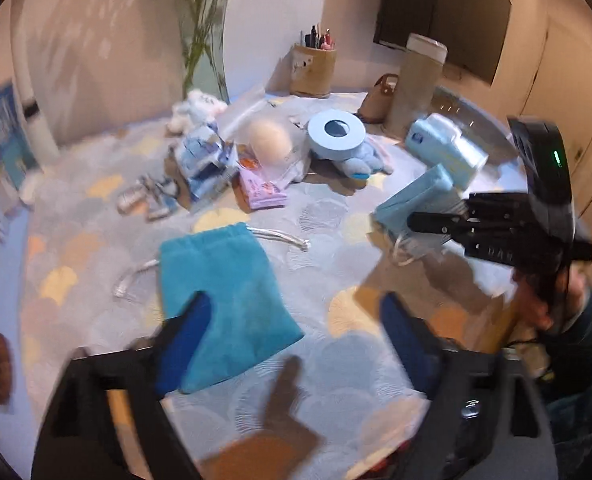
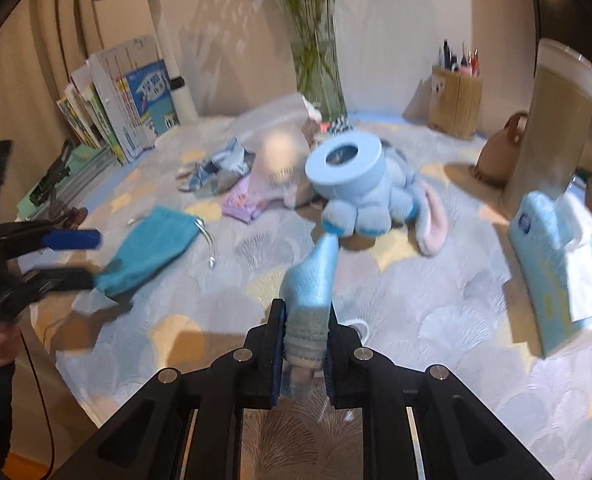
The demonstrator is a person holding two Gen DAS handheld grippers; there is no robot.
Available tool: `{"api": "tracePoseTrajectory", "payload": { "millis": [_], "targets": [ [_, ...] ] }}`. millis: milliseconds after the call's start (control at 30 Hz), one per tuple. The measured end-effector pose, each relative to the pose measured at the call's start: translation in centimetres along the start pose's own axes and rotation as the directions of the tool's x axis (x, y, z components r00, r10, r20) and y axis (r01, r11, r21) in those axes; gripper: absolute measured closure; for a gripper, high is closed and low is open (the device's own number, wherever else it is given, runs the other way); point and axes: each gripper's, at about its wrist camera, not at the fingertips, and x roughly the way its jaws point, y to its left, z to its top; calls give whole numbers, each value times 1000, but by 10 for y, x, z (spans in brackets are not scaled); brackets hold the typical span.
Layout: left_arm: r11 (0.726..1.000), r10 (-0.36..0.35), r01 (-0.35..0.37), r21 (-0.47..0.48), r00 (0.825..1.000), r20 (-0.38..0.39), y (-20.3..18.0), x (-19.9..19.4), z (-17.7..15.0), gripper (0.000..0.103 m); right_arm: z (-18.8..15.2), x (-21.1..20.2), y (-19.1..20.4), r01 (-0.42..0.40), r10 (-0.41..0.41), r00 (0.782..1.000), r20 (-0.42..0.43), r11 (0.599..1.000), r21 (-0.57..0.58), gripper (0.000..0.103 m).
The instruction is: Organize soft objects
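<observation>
- my right gripper (image 2: 305,336) has its 2 jaws squeezed tight on a light blue folded cloth (image 2: 312,276). the cloth sticks out forward past the fingers, up off the table.
- from my left camera i see that same cloth (image 1: 416,200) pinched in the right gripper (image 1: 436,224) on the right side.
- my left gripper (image 1: 292,320) is wide open. its 2 blue pads sit on each side of the near end of a teal bag (image 1: 224,296).
- the left pad (image 1: 184,340) covers the bag's near left edge. i cannot tell if it is touching it.
- the teal bag lies flat on the table cloth (image 1: 316,360), with white strings (image 1: 284,238) at its far end.
- from my right camera the teal bag (image 2: 152,248) is off to the left, with the left gripper (image 2: 84,256) at its near end.
- farther back a blue soft bunny (image 2: 376,204) lies with a round blue box (image 2: 348,168) on top of it.
- a pale blue tissue pack (image 2: 552,272) stands on the right.
- a pen cup (image 2: 454,106) and a flower vase (image 2: 320,72) stand at the back.
</observation>
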Motion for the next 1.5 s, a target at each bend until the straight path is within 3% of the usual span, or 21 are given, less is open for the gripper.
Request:
{"api": "tracePoseTrajectory", "payload": {
  "millis": [133, 233, 333, 433, 533, 600, 667, 700, 733, 767, 833, 867, 900, 967, 1133, 1167, 1200, 1300, 1333, 1500],
  "targets": [
    [986, 158, -156, 60, 987, -38, -5, 14, -11, 14, -6, 12, -3, -22, 22, 999, -35, 999, 24, 88],
    [984, 177, -176, 24, 978, -109, 17, 37, -12, 14, -8, 17, -7, -48, 50, 998, -46, 998, 46, 88],
    [973, 220, -226, -39, 968, -124, 41, 52, -5, 14, -8, 18, -9, -61, 64, 997, -42, 996, 59, 88],
    [973, 148, -164, -165, 984, -103, 72, 56, 3, 14, -7, 14, -11, -53, 55, 998, -37, 997, 60, 88],
    [954, 42, -70, -290, 994, -103, 99, 66, 5, 15, -6, 11, -15, -50, 52, 998, -32, 997, 60, 88],
    [945, 13, -36, -325, 997, -75, 106, 70, 4, 16, -5, 10, -18, -47, 49, 998, -29, 997, 63, 87],
    [952, 14, -36, -305, 997, -72, 101, 69, 5, 30, -4, 9, -20, -45, 46, 999, -23, 997, 62, 87],
    [958, 19, -39, -284, 997, -73, 96, 69, 6, 51, -4, 7, -21, -40, 41, 999, -17, 997, 60, 87],
    [963, 22, -41, -265, 997, -76, 92, 71, 7, 57, -4, 5, -23, -33, 34, 999, -13, 998, 58, 87],
    [968, 48, -66, -241, 996, -78, 87, 72, 7, 60, -4, 3, -25, -21, 21, 1000, -7, 998, 58, 84],
    [976, 74, -88, -200, 994, -75, 76, 72, 8, 75, -3, 0, -35, 10, -10, 1000, 2, 997, 81, 71],
    [977, 79, -91, -195, 994, -70, 76, 72, 9, 79, -3, -1, -40, 18, -19, 1000, 6, 996, 93, 49],
    [976, 85, -96, -194, 994, -63, 76, 70, 8, 84, -3, -5, -47, 36, -38, 999, 19, 993, 116, 35],
    [972, 83, -92, -215, 995, -50, 77, 66, 7, 87, -4, -9, -56, 37, -41, 999, 26, 989, 142, 28],
    [968, 59, -51, -248, 998, 25, 71, 48, 8, 89, -11, -17, -70, 21, -19, 1000, -8, 984, 177, 25],
    [969, 67, -57, -242, 997, 34, 68, 45, 9, 90, -12, -17, -70, 28, -26, 1000, -12, 985, 172, 20],
    [970, 72, -60, -236, 996, 44, 64, 42, 10, 90, -12, -16, -69, 64, -59, 998, -35, 985, 160, 12],
    [972, 61, -42, -230, 995, 76, 59, 31, 14, 90, -15, -9, -67, 226, -212, 966, -149, 970, 84, 10],
    [973, 54, -33, -228, 995, 87, 58, 29, 16, 90, -18, -12, -65, 253, -242, 958, -152, 966, 55, 10],
    [979, 34, -11, -205, 993, 111, 48, 24, 23, 90, -26, -39, -69, 222, -215, 969, -122, 974, 52, 10]
  ]
}}
